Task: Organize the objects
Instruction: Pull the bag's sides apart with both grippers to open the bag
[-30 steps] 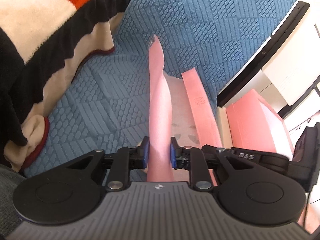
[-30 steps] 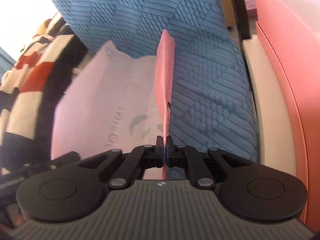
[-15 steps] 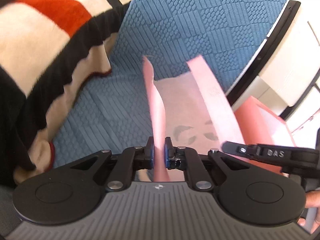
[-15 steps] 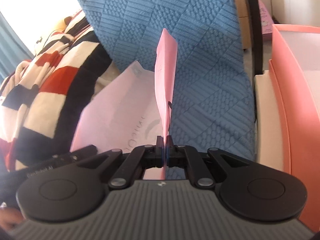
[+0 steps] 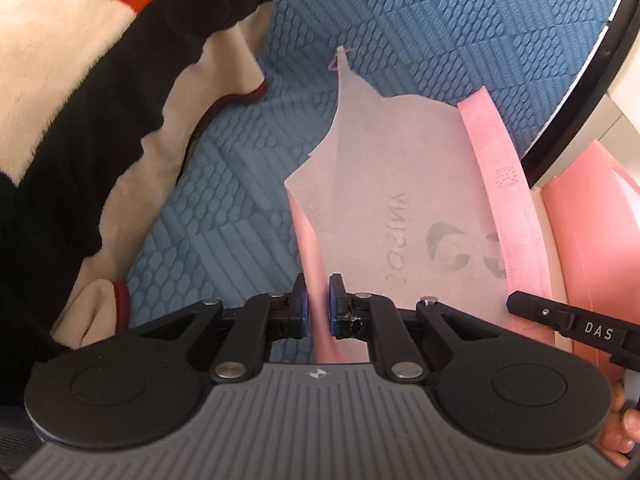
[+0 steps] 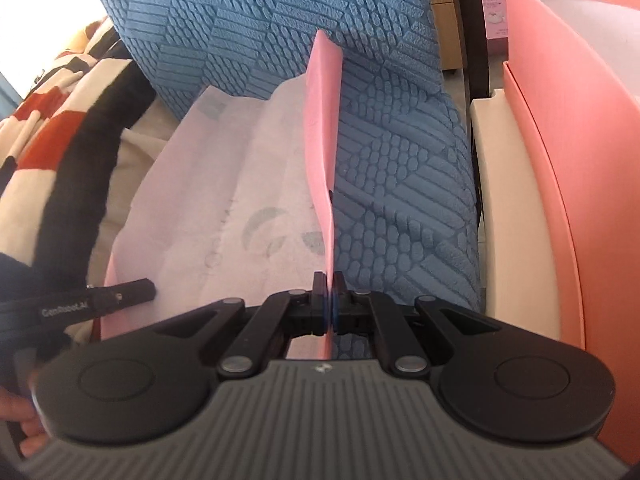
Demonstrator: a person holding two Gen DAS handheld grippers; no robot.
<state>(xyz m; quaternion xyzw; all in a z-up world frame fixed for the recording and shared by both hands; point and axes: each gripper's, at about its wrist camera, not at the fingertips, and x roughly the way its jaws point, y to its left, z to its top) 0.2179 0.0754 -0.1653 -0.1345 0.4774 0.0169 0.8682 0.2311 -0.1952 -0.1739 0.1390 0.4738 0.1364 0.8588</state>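
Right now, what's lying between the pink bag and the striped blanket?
Only bare blue quilted cover lies between the pink bag and the striped blanket; nothing else sits there. The left wrist view shows it best.

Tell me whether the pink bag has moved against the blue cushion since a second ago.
Yes. The pink bag has spread open and flatter, covering more of the blue cushion.

The left gripper point(image 5: 318, 304) points steeply down, its blue-padded jaws nearly together and pinching the left edge of the pink bag point(image 5: 404, 184). The right gripper point(image 6: 329, 300) also points down, its jaws clamped fully together on the bag's right edge. Beside the bag each gripper's finger shows in the other's view, with the person's fingers point(image 5: 628, 424) behind.
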